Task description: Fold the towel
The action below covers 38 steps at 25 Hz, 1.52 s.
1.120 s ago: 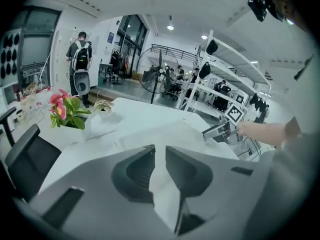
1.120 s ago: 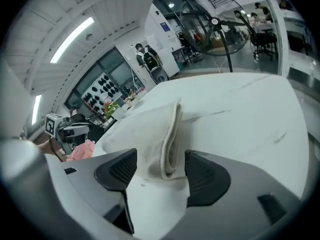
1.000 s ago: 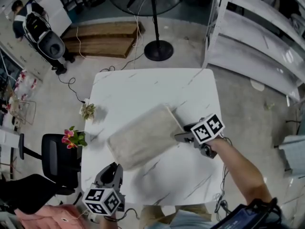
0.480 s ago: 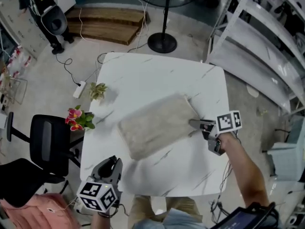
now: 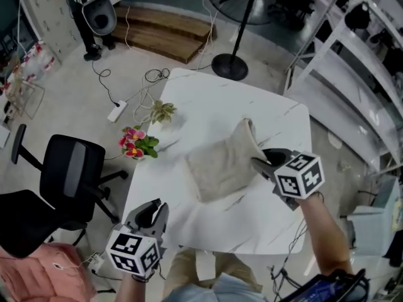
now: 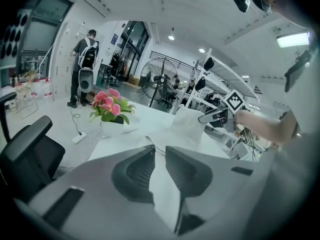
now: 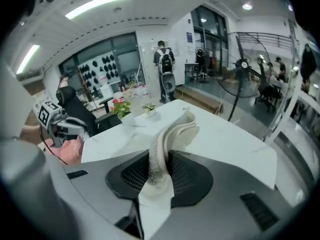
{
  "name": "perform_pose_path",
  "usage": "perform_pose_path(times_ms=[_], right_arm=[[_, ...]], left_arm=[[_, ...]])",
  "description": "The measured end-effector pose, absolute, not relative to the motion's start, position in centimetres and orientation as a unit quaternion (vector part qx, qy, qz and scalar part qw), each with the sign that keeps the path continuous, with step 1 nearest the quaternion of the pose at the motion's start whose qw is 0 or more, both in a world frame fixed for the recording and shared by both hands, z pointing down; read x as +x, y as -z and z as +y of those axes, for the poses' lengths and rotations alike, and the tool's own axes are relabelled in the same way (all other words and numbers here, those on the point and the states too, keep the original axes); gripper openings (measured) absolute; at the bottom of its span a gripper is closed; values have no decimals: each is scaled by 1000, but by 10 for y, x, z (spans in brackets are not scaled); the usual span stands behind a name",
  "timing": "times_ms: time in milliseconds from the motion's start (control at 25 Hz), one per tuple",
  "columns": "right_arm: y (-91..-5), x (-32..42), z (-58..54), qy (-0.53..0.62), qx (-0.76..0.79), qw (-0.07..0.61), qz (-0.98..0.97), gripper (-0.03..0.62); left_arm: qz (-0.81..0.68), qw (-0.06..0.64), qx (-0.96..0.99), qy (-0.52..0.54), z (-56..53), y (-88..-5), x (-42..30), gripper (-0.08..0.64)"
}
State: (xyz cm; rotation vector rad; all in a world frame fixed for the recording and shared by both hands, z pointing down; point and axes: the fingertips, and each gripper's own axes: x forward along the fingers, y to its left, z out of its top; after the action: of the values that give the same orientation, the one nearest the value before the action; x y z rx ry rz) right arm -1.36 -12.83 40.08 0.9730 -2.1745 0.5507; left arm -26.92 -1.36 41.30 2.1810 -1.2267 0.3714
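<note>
1. Top-down look at a white marbled table [image 5: 208, 99] in a workshop room.
2. Near the table's middle, a beige towel [image 5: 217, 168]: mostly flat, with its 3 o'clock edge pulled up off the surface into a standing fold.
3. At 3 o'clock of the towel, the right gripper [image 5: 257, 162], carried by a bare forearm reaching in from 5 o'clock, marker cube on top.
4. In the right gripper view, jaws just closing in and pinched on the towel's lifted edge [image 7: 159, 159], with cloth squeezed between both pads and curling away in a ridge toward 12 o'clock.
5. At the table's 7 o'clock corner, the left gripper [image 5: 151, 208], well apart from the towel and aimed toward 1 o'clock.
6. In the left gripper view, jaws nearly together with only a narrow slit between the pads [image 6: 157, 164]. Nothing held; bare tabletop visible through the gap. Far ahead at 1 o'clock, the raised towel [image 6: 187, 126] and the other gripper [image 6: 210, 116].
7. On the table's 9 o'clock edge, a pot of pink flowers [image 5: 133, 145]; at 10 o'clock, a small green plant [image 5: 162, 111]. Both apart from the towel.
8. Off the table: a black office chair [image 5: 69, 175] at 8 o'clock, a floor fan [image 5: 230, 65] at 12 o'clock, white shelving [image 5: 352, 74] at 2 o'clock, and a person [image 6: 86, 64] standing far back.
</note>
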Motion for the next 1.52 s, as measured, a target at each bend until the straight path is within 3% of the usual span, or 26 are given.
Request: perform_pose_path(times_ms=[480, 1040, 1200, 1320, 1360, 1440, 1520], right_arm=[[-422, -128, -95, -70, 302, 439, -843, 117], [-506, -164, -73, -9, 233, 526, -818, 129], [-500, -175, -64, -16, 199, 512, -835, 169], [-460, -181, -61, -84, 196, 432, -876, 206], [-445, -180, -66, -97, 205, 403, -887, 192], [-429, -169, -81, -107, 239, 369, -892, 75], [-437, -157, -94, -111, 267, 376, -880, 15]], left_arm=[[-479, 313, 811, -124, 5, -417, -311, 67], [-474, 326, 808, -126, 3, -430, -319, 67], [-474, 332, 805, -129, 3, -434, -320, 67], [-472, 332, 806, -131, -1, -434, -321, 67], [-472, 331, 807, -131, -3, -434, -320, 67], [-469, 327, 810, -131, -9, -431, -318, 67], [-466, 323, 813, -132, -14, -430, -315, 67]])
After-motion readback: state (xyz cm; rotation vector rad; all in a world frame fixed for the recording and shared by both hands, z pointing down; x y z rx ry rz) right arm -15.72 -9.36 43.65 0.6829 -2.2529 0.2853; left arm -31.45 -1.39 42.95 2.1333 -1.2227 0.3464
